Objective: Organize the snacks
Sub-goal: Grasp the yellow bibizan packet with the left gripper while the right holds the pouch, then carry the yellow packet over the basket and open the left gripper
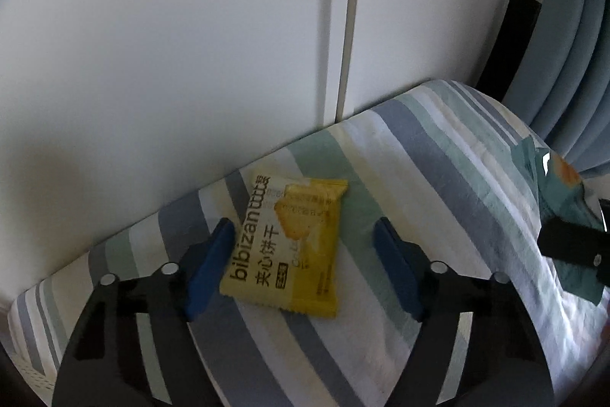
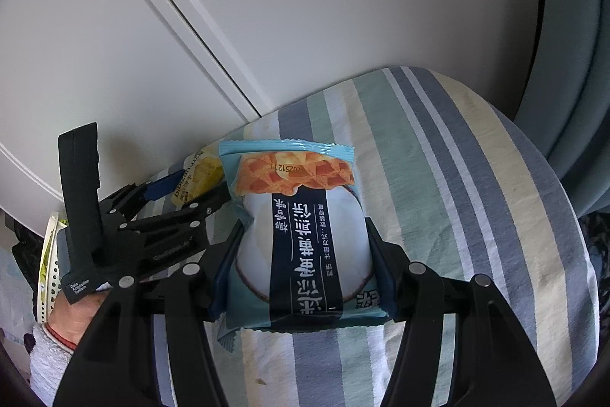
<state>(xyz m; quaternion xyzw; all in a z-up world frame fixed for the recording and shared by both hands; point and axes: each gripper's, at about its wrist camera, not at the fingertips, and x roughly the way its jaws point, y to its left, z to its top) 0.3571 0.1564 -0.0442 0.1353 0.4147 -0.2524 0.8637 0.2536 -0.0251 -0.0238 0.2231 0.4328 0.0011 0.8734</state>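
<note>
A yellow sandwich-biscuit packet (image 1: 289, 235) lies flat on the striped cloth (image 1: 438, 159). My left gripper (image 1: 303, 227) is open, its blue pads (image 1: 207, 269) standing on either side of the packet, the left pad close to its edge. My right gripper (image 2: 303, 235) is shut on a light-blue waffle-snack packet (image 2: 301, 227), gripping it by its two sides just above the cloth (image 2: 457, 178). In the right wrist view the left gripper (image 2: 190, 193) and the yellow packet (image 2: 198, 174) sit to the left. The blue packet (image 1: 560, 185) shows at the left wrist view's right edge.
White cabinet doors (image 1: 190, 25) rise directly behind the cloth's far edge. A blue curtain (image 1: 572, 63) hangs at the right. A person's hand (image 2: 72, 315) in a white cuff holds the left gripper, and a perforated pale object (image 2: 47, 269) sits beside it.
</note>
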